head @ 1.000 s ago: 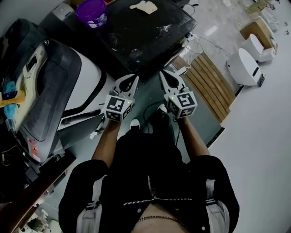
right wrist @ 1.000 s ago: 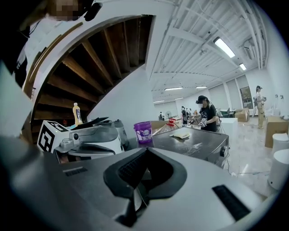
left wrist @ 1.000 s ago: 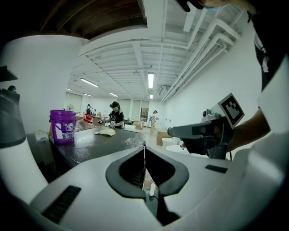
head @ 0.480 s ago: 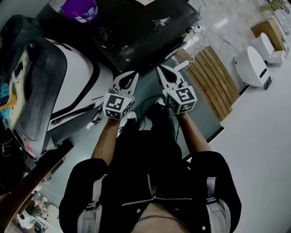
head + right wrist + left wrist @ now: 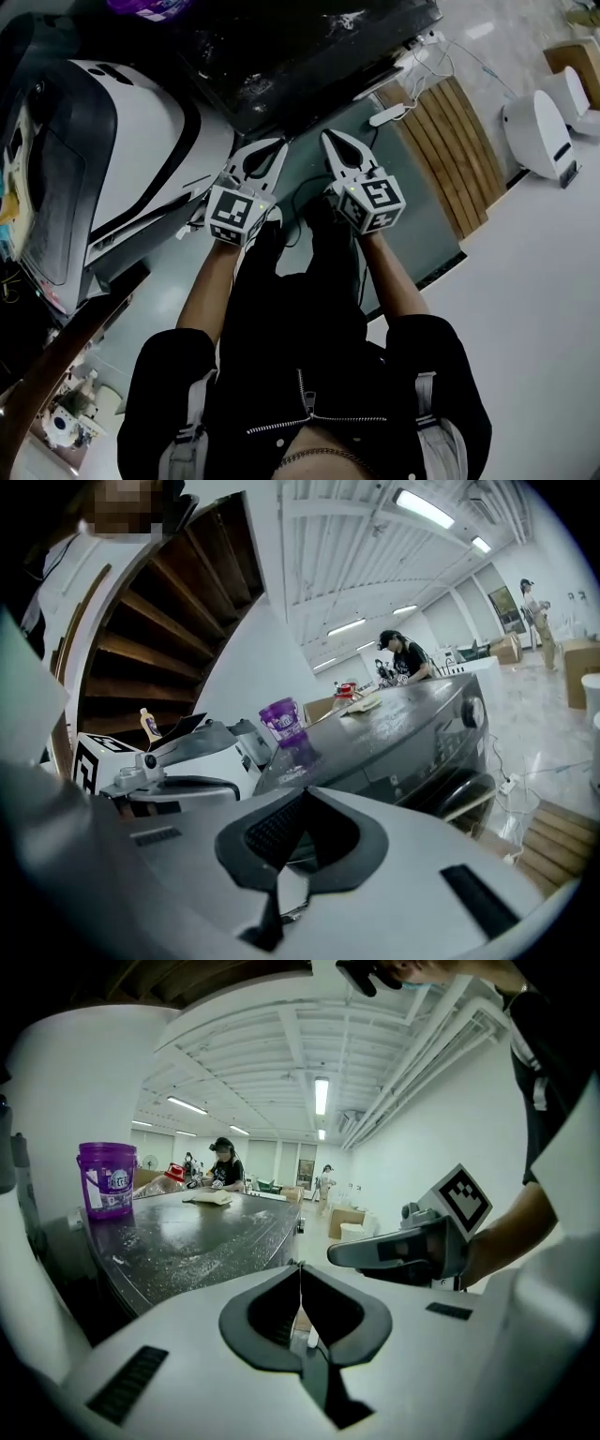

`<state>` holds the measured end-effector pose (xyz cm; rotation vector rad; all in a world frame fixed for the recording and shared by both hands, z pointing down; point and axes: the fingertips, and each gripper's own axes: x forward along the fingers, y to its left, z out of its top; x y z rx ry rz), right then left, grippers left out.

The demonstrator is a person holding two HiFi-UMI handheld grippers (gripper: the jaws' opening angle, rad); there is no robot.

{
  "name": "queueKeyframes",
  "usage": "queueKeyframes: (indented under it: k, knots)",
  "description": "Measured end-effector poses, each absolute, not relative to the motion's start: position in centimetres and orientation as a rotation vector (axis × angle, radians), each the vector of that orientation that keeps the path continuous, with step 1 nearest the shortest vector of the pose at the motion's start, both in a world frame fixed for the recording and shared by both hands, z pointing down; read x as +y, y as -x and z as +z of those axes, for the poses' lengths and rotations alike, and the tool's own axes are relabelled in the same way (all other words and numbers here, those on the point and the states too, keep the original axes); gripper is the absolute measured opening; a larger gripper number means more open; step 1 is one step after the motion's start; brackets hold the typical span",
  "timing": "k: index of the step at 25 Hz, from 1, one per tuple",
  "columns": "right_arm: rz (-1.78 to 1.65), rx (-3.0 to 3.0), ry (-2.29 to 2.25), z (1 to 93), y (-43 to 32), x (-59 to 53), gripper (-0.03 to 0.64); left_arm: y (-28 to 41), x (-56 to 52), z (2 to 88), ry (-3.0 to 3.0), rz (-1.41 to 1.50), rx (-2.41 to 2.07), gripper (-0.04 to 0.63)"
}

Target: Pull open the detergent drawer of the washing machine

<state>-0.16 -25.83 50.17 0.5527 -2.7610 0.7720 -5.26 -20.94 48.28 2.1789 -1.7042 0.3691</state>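
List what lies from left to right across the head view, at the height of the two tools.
White curved-shell appliance with a dark lid → left tool, shut → right tool, shut → slatted wooden platform on the floor → white rounded appliance on the floor.

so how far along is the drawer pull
Done: nothing yet. No drawer stands out from the front of the washing machine.
In hand: the left gripper and right gripper hang side by side in front of the machine. Both have their jaws together, are empty and touch nothing.
Left: reach the detergent drawer, grip its front and pull it open.
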Motion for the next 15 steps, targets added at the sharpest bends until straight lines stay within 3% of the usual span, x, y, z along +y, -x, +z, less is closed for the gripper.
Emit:
queueKeyframes:
  k: [9, 11, 15]
  knots:
    - [1.013, -2.705, -0.559, 56.3, 0.1, -25.7, -0.003, 5.4, -19.9, 52.1, -2.118, 0.395, -1.678, 0.021]
    - [1.08, -2.699, -0.549, 57.3, 0.4, -25.7, 0.021, 5.3, -19.5, 52.6, -2.106, 0.393, -1.675, 0.021]
    - [1.284, -2.721, -0.441, 58.4, 1.5, -25.8, 0.139, 5.2, -19.0, 53.4, -2.073, 0.372, -1.673, 0.021]
